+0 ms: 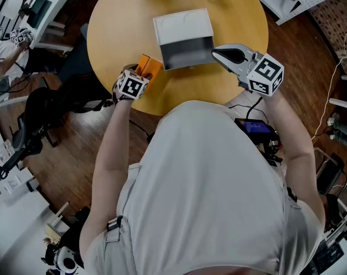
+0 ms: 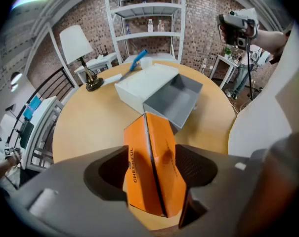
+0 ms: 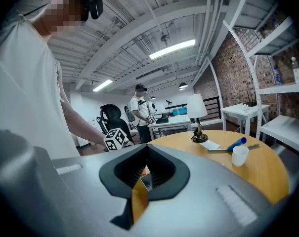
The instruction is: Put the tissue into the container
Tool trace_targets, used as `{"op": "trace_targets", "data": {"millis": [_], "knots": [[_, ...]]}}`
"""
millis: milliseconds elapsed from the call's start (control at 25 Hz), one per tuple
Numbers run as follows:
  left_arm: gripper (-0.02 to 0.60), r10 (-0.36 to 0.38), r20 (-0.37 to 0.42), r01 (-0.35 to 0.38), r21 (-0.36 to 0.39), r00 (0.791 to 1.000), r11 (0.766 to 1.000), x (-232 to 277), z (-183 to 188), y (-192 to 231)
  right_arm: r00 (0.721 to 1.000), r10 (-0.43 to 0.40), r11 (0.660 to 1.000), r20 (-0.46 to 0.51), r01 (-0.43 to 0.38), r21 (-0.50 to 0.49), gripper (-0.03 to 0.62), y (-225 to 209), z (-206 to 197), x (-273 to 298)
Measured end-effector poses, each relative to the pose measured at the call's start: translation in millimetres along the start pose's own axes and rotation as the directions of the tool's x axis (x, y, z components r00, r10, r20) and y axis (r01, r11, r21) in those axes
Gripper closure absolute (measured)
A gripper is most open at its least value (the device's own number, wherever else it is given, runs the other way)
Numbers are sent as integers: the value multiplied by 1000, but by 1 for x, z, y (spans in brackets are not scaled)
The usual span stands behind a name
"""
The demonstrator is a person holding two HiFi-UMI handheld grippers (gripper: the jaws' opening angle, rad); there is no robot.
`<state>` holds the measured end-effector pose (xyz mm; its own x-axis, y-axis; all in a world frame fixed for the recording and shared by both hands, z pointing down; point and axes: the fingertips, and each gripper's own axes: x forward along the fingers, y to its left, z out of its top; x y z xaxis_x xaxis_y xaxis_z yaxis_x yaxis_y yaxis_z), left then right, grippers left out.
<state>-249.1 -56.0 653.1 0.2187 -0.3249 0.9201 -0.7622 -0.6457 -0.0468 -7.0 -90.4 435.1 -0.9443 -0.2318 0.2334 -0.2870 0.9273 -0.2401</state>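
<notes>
Left gripper view: left gripper [image 2: 156, 181] grasps the tissue [image 2: 151, 167] edge-on, aimed at the container [image 2: 133, 98], open at 1 o'clock on the worktop [image 2: 90, 122]. Right gripper [image 3: 141, 179] fingers clenched, empty, parked clear.

Tabletop [image 1: 116, 33] – smooth wood-look surface, yellow, low satin sheen. Container [image 1: 182, 26]: matt white shell, matt grey drawer [image 1: 187, 55], plastic or card, can't tell which. Tissue pack [image 2: 151, 157] – orange glossy plastic film, creased where squeezed, soft reflections on it. Left gripper [image 2: 154, 179] matt dark grey plastic, inner pads [image 2: 194, 164] finely ribbed. Right gripper [image 3: 142, 174] same matt grey plastic, ribbed inside too. Marker cube [image 1: 266, 73] flat matt black-and-white print. Shirt [image 1: 207, 188] plain light cloth, matt. Floor [image 1: 58, 159] dark wood planks, slight shine. Brick wall [image 2: 97, 31] rough; shelf rack [image 2: 144, 14] white painted metal.
</notes>
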Motion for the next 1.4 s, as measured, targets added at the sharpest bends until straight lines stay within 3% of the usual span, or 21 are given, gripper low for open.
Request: {"op": "trace_targets", "data": {"millis": [120, 240, 400, 520, 640, 800, 920, 1080, 1200, 1400], "knots": [[247, -78, -88, 74, -47, 993, 996, 20, -13, -5, 1000, -7, 1000, -3, 7, 5, 592, -2, -3, -2], [282, -102, -132, 94, -69, 986, 993, 27, -16, -10, 1000, -16, 1000, -5, 16, 12, 592, -5, -4, -4], [347, -94, -131, 84, -77, 987, 993, 22, -14, -11, 1000, -31, 999, -8, 31, 23, 592, -9, -7, -6], [353, -82, -103, 73, -89, 991, 993, 6, -14, -10, 1000, -28, 999, -9, 28, 23, 592, -8, -7, -5], [351, -35, -46, 35, -17, 998, 999, -23, 5, -7, 1000, -22, 1000, -12, 23, 19, 592, -7, -6, -3], [348, -2, 38, -5, 188, 999, 982, -49, 62, -18, 999, -37, 999, -9, 38, 23, 592, -11, -6, -7], [344, 3, 50, -22, 375, 999, 927, -42, 104, -39, 997, -77, 996, -9, 77, 48, 592, -18, -8, -12], [342, 12, 9, -15, 581, 1000, 814, -3, 140, -69, 988, -149, 984, -29, 151, 93, 592, -30, -21, -28], [341, 3, -42, 25, 662, 999, 749, 30, 152, -86, 980, -197, 971, -28, 199, 132, 592, -39, -29, -43], [341, 19, -86, 49, 727, 996, 685, 60, 161, -110, 962, -271, 945, -21, 270, 187, 592, -45, -40, -76]]}}
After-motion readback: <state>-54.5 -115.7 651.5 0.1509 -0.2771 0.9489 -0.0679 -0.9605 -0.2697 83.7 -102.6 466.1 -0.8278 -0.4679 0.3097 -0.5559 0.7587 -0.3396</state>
